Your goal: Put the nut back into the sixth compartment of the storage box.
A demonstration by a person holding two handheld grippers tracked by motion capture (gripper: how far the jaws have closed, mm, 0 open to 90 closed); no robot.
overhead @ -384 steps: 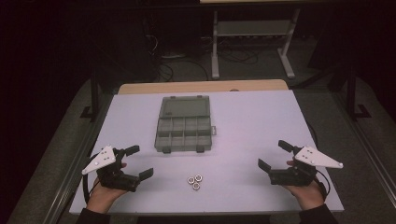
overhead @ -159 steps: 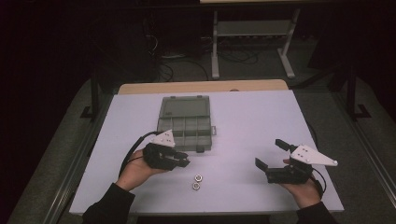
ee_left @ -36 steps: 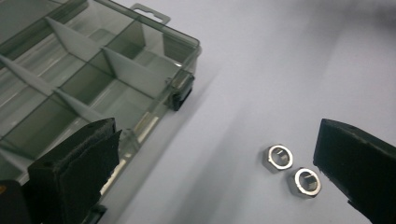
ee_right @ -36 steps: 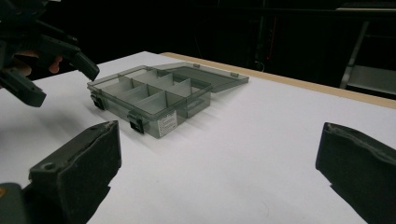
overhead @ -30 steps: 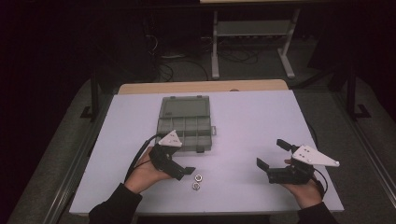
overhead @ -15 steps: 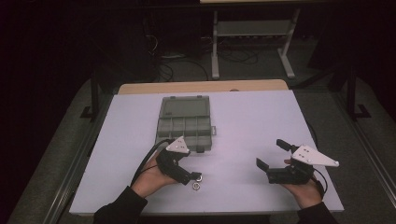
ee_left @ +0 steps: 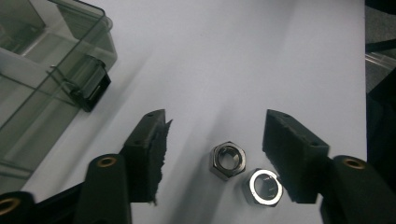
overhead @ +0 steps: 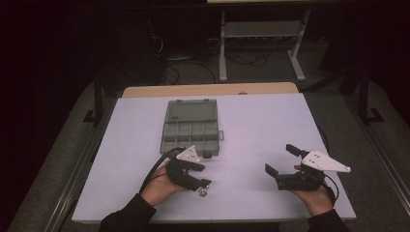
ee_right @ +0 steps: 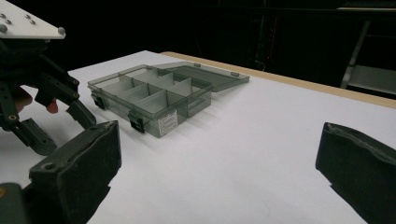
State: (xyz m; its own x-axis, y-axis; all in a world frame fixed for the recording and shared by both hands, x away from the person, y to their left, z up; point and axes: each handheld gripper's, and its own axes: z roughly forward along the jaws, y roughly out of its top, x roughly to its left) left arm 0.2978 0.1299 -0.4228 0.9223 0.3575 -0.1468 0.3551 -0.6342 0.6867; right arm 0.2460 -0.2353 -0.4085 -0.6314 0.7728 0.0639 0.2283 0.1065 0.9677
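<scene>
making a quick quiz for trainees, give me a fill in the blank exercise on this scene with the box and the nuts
1. The left gripper is lowered over two hex ____ lying on the table.
2. The jaws of the right gripper stand ____, with nothing between them.
3. The lid of the grey compartment box is ____.
4. In the left gripper view, the nut nearer the middle between the jaws is ____-sided.

Missing words: nuts; open; open; six

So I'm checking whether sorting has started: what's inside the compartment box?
The compartment box lies open, and the compartments facing the right gripper view look bare. Dividers and the near wall hide some floors, so a nut tucked low can't be ruled out.
</scene>
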